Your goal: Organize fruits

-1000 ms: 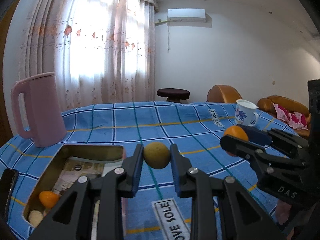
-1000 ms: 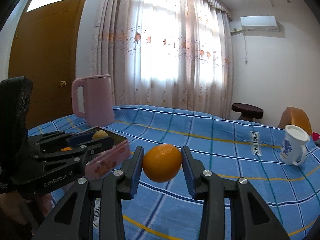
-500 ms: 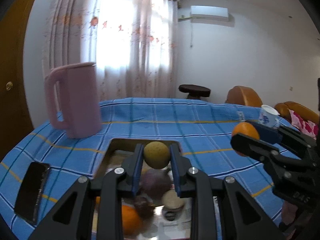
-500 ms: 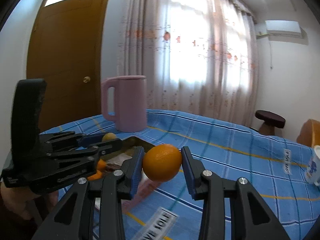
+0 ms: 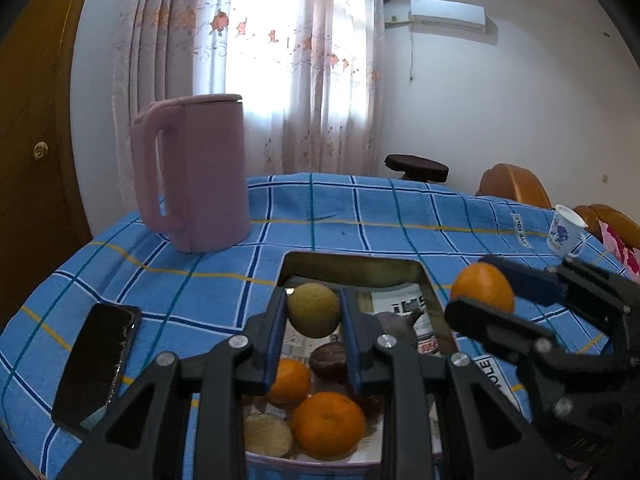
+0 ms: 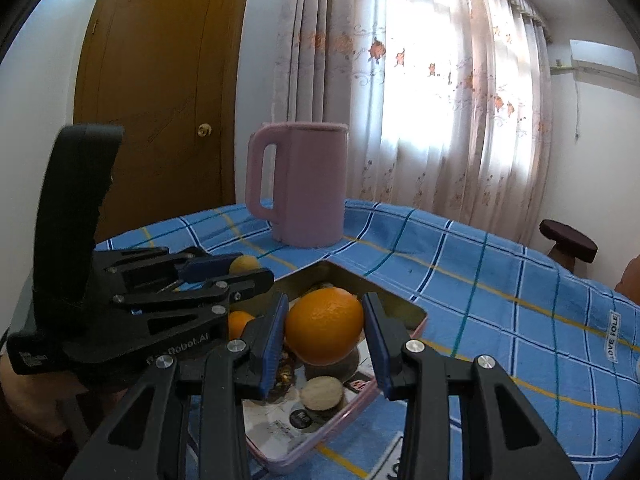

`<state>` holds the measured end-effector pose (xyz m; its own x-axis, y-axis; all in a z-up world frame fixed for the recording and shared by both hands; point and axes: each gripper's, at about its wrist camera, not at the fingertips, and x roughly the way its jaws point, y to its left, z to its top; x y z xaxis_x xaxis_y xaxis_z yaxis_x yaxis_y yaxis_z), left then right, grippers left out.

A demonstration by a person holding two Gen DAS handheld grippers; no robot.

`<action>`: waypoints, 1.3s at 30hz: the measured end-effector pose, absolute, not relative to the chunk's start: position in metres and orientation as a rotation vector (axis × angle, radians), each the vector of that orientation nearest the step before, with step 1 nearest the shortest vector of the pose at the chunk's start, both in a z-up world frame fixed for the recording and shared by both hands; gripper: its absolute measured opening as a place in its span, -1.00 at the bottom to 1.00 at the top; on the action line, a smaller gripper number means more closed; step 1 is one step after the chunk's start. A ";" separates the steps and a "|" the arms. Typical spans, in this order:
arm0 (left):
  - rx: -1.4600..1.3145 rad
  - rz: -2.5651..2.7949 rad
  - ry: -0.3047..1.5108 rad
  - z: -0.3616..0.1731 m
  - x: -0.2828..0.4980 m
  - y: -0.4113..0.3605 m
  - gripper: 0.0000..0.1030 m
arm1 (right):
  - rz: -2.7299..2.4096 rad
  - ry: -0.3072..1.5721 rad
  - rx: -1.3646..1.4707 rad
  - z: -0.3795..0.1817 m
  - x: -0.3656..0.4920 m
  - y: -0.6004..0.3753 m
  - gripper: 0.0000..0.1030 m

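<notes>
My left gripper (image 5: 314,312) is shut on a yellow-green round fruit (image 5: 313,311) and hangs above the metal tray (image 5: 352,266). My right gripper (image 6: 325,332) is shut on a large orange (image 6: 325,331), also over the tray (image 6: 404,304). In the left wrist view the right gripper (image 5: 486,294) reaches in from the right with the orange (image 5: 482,292) at the tray's right rim. In the right wrist view the left gripper (image 6: 244,270) comes in from the left with the yellow-green fruit (image 6: 245,264). Inside the tray lie two oranges (image 5: 328,424), dark brown fruits (image 5: 329,360) and a pale round one (image 6: 322,393).
A pink jug (image 5: 194,172) stands on the blue checked tablecloth (image 5: 380,216) behind the tray. A black phone (image 5: 94,364) lies left of the tray. A white flowered mug (image 5: 564,232) sits far right. A wooden door (image 6: 160,100), curtains and a dark stool (image 6: 568,242) are beyond the table.
Both grippers have swung left with their fruits, from over the bare cloth to over the tray. The jug and phone have come into closer view. Neither grip has changed.
</notes>
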<state>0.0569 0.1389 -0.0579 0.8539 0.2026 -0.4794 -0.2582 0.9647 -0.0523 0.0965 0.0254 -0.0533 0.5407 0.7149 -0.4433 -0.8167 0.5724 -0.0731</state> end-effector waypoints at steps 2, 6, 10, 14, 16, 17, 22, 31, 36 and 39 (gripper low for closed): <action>-0.119 0.243 0.499 -0.059 0.057 0.141 -0.46 | 0.927 0.404 -0.293 -0.058 0.097 0.030 -0.22; -0.126 0.236 0.518 -0.063 0.058 0.145 -0.46 | 0.931 0.433 -0.308 -0.066 0.098 0.036 -0.22; -0.120 0.225 0.547 -0.066 0.061 0.145 -0.46 | 0.930 0.469 -0.326 -0.074 0.099 0.041 -0.22; -0.118 0.224 0.580 -0.074 0.065 0.146 -0.46 | 0.937 0.512 -0.341 -0.082 0.101 0.045 -0.22; -0.118 0.224 0.596 -0.077 0.067 0.147 -0.46 | 0.938 0.539 -0.360 -0.088 0.103 0.049 -0.22; -0.122 0.228 0.602 -0.079 0.068 0.147 -0.45 | 0.944 0.571 -0.374 -0.092 0.105 0.052 -0.22; -0.117 0.222 0.603 -0.081 0.067 0.145 -0.21 | 0.943 0.600 -0.380 -0.097 0.107 0.052 -0.03; -0.132 0.239 0.527 -0.064 0.048 0.142 0.40 | 0.916 0.596 -0.350 -0.093 0.103 0.040 0.19; -0.144 0.241 0.466 -0.051 0.030 0.140 0.54 | 0.869 0.577 -0.312 -0.082 0.100 0.016 0.21; -0.147 0.230 0.441 -0.044 0.022 0.137 0.55 | 0.827 0.551 -0.292 -0.074 0.098 0.000 0.24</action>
<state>0.0216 0.1366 -0.0442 0.8789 0.1883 -0.4382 -0.2517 0.9635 -0.0909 0.0977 0.0001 -0.0736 0.5488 0.6135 -0.5679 -0.7604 0.6485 -0.0343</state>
